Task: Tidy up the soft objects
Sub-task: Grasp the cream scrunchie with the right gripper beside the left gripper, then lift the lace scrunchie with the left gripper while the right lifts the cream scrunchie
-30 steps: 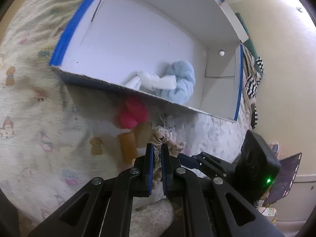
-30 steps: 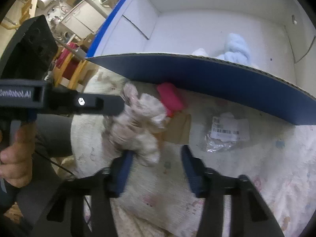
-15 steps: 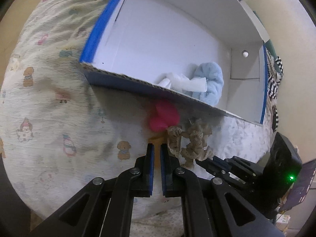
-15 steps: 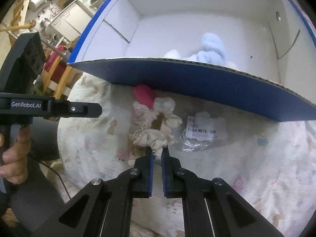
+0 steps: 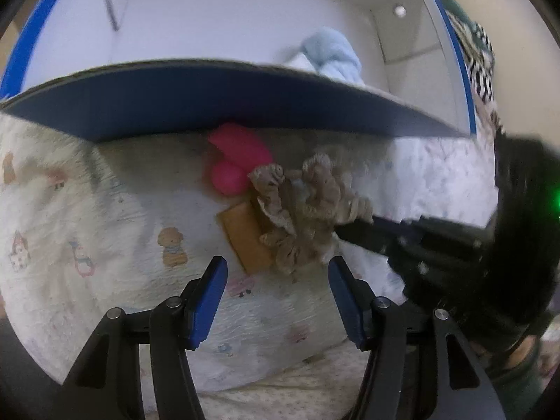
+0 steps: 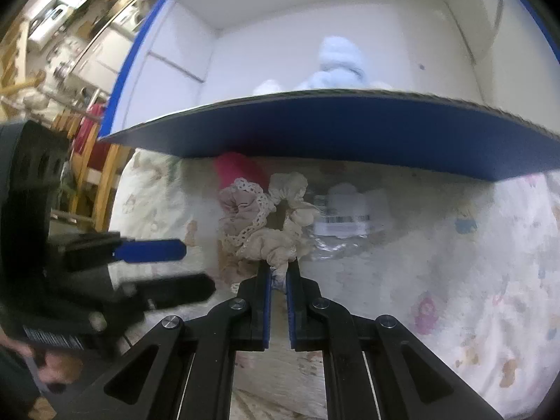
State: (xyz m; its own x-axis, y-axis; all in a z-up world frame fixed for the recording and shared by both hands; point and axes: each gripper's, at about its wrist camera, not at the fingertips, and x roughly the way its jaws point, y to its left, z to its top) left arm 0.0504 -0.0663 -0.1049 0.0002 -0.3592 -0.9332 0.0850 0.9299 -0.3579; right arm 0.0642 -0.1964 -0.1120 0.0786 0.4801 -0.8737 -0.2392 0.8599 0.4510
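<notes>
While right fingers (image 6: 278, 276) pinch the scrunchie (image 6: 266, 220), left fingers (image 5: 276, 280) gape

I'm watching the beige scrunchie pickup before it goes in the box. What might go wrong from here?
The right claw pinches only the edge of the beige scrunchie, so it may slip out on the lift. The box's front wall stands between it and the inside; a low carry could snag there. The open left claw sits close and could bump it.

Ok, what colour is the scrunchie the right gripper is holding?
Beige, with a cream lace trim; the scrunchie shows best in the right wrist view, pinched by the right gripper.
</notes>
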